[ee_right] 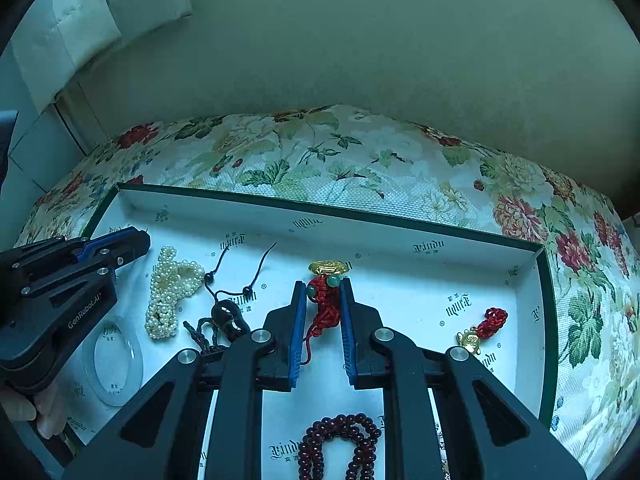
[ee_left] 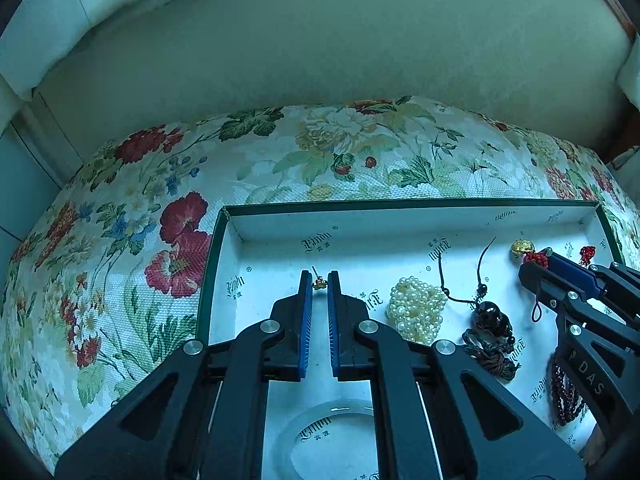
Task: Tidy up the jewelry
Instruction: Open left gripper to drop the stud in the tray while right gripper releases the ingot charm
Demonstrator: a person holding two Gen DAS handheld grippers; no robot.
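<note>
left gripper [ee_left: 319,282] fingers are pinching a tiny gold earring [ee_left: 319,282] above the box [ee_left: 400,205]; right gripper [ee_right: 323,292] fingers are clamping the red cord charm [ee_right: 326,304]. lower slowly, releasing inside.

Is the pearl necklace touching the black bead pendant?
Apart. The right wrist view shows white box floor between the pearl necklace and the black bead pendant.
</note>
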